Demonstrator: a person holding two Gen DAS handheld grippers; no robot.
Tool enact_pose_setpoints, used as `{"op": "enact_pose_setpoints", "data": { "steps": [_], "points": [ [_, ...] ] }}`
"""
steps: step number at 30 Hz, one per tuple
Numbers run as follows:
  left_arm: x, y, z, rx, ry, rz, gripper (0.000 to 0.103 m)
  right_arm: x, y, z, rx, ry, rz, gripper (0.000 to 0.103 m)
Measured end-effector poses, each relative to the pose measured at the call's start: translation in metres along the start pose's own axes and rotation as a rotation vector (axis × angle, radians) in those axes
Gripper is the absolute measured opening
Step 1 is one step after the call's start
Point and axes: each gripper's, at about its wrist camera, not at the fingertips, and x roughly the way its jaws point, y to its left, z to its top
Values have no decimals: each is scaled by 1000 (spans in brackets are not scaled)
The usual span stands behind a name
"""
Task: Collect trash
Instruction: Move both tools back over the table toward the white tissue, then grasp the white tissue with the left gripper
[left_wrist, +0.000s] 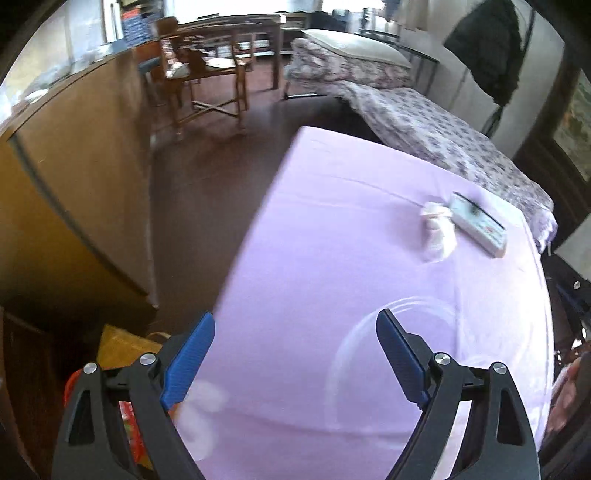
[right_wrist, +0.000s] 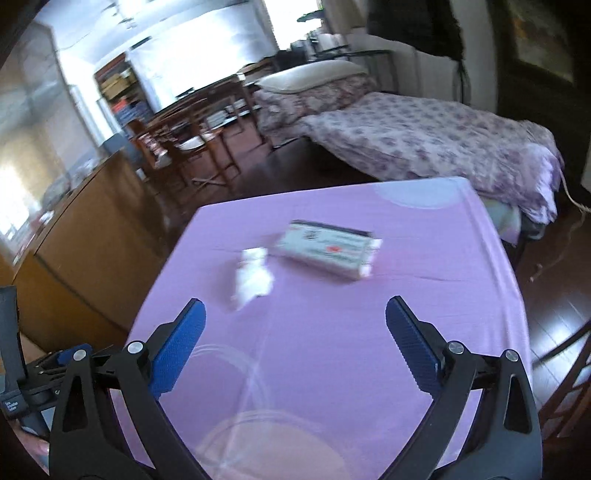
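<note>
Both tools gape wide with nothing between their pads: the left tool (left_wrist: 295, 339) and right tool (right_wrist: 295, 328) hang above the lilac-covered bench (right_wrist: 332, 332). Farther off lies a crumpled white tissue (right_wrist: 253, 275), just left of a flat printed box (right_wrist: 327, 249).

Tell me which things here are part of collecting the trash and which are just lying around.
For the job:
- crumpled white tissue
- left tongs, open
- right tongs, open

Just lying about:
- flat printed packet beside the tissue
- purple tablecloth
- floral-covered bed
- wooden chair
</note>
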Motion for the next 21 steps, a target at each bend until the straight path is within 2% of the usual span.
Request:
{"op": "enact_pose_setpoints", "data": {
  "steps": [3,6,11,15,19,21],
  "points": [
    [14,-30,13,51,10,-18,87,4,-22,2,72,10,-22,94],
    [26,-59,25,100,8,-20,87,9,-35,5,129,19,-6,94],
    [51,-100,43,123,12,-49,87,12,-40,5,131,15,-10,94],
    [72,-119,52,116,38,-57,86,9,-42,3,143,8,-11,94],
    [87,-125,57,105,56,-58,78,10,-49,4,171,16,-1,94],
    [92,-127,59,104,58,-60,78,12,-52,3,183,28,2,94]
  ]
}}
